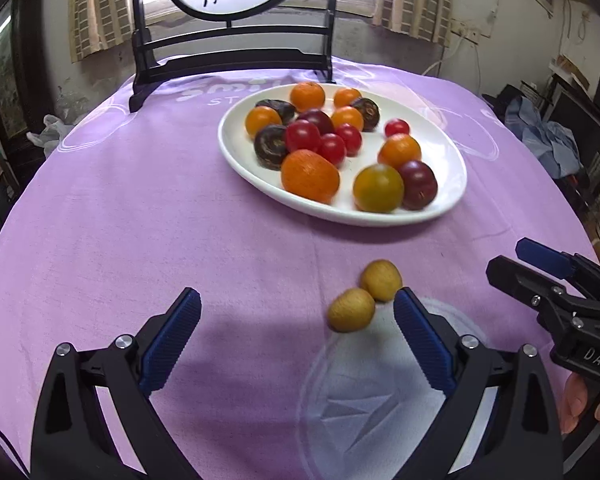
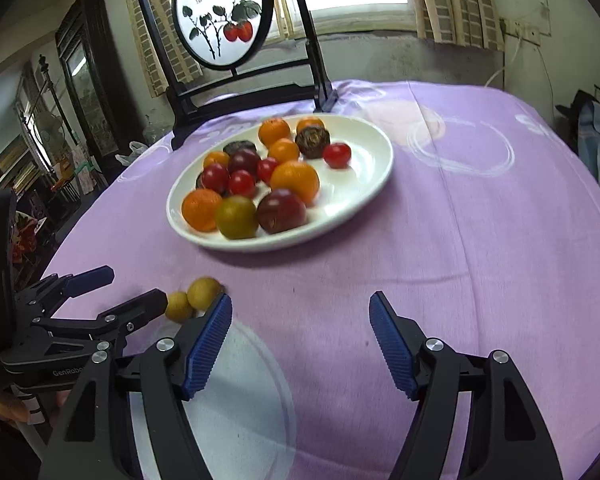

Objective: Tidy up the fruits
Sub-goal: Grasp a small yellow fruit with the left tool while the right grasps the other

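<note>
Left wrist view: sitting loose on purple cloth (image 1: 140,200), two yellow fruits (image 1: 364,296), apart from white plate (image 1: 452,168). Left gripper (image 1: 296,336) & right gripper (image 2: 300,340) both gaping, empty. Sorting underway; next needing closing on one fruit.

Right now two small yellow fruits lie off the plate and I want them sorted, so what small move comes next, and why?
Probably ease the left gripper toward the nearer yellow fruit. Its fingers stand open and empty, with both yellow fruits just inside the right one on the purple cloth, short of the plate.
</note>
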